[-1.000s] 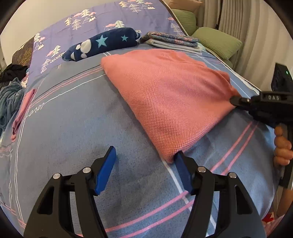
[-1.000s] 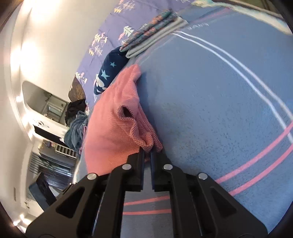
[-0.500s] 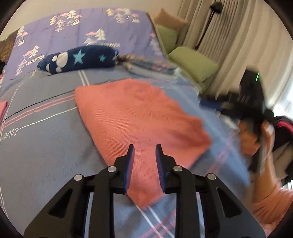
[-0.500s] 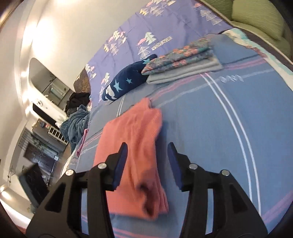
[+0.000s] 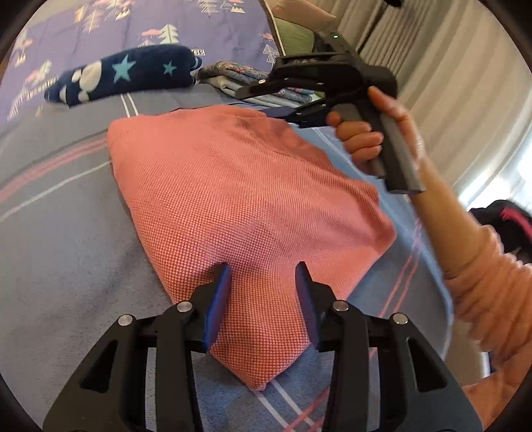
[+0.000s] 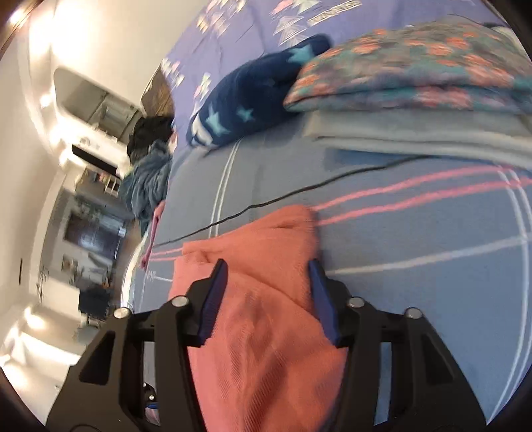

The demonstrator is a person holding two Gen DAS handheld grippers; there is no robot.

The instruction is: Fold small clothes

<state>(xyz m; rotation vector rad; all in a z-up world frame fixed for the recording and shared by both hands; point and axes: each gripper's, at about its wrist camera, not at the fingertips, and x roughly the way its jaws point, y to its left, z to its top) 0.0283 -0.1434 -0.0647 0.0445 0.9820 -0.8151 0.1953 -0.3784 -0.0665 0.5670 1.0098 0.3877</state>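
Note:
A folded salmon-pink waffle-knit garment (image 5: 239,186) lies flat on the blue striped bed cover (image 5: 66,266). My left gripper (image 5: 262,292) hovers over the garment's near corner. Its jaws are opening, with the cloth under and between the blue pads and no grip on it. A person's hand (image 5: 359,139) holds my right gripper (image 5: 256,104) at the garment's far edge. In the right wrist view the right gripper (image 6: 269,289) stands wide apart astride the bunched far end of the garment (image 6: 266,332). Its jaws are closing, and the pads do not press the cloth.
A navy star-print blanket roll (image 5: 126,74) and a stack of folded clothes (image 6: 415,99) lie just beyond the garment. A thin black cable (image 6: 299,192) crosses the cover. Loose dark and blue clothes (image 6: 149,176) are heaped at the bed's left edge. Green pillows (image 5: 292,30) and curtains stand at the right.
The right gripper let go of the garment's right corner and swung to its far edge, jaws now apart. The left gripper moved over the near corner, narrowed, then widened again.

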